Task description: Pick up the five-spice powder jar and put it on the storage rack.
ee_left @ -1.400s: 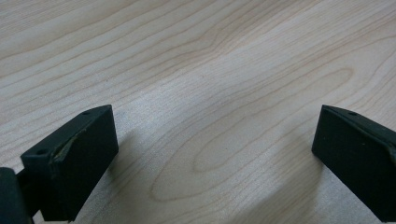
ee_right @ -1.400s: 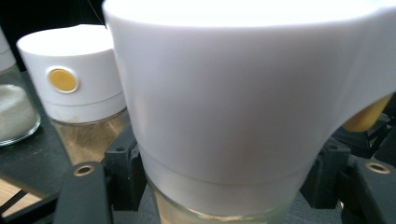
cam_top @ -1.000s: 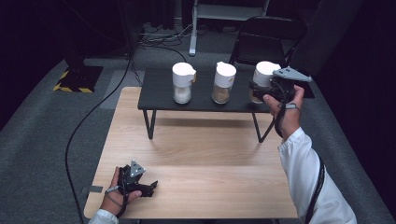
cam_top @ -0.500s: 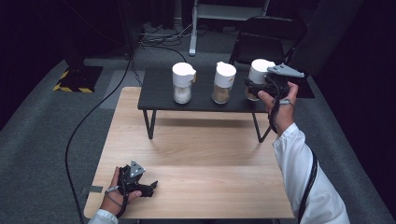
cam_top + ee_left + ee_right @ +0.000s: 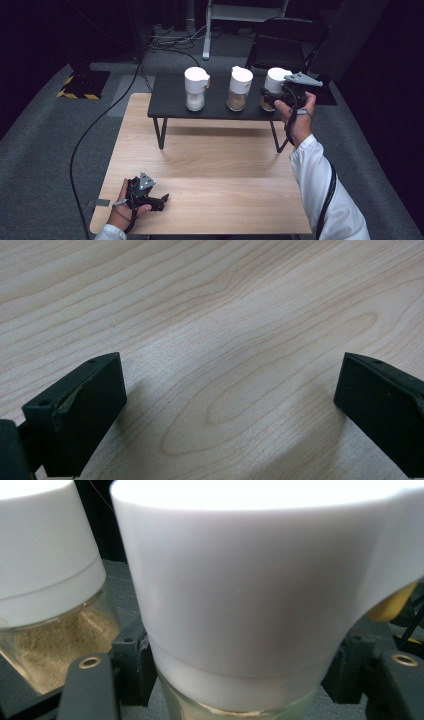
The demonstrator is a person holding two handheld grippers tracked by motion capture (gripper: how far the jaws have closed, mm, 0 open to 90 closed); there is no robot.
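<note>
Jaws of right gripper pinch upright rightmost jar; left gripper jaws spread.

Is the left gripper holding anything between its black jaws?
No: in the left gripper view the left gripper has its jaws standing wide apart with just the bare light wooden table between them.

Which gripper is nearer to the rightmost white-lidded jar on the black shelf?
Right. The right gripper is closed on the rightmost jar; the left gripper rests open on the wooden table, far from it.
</note>
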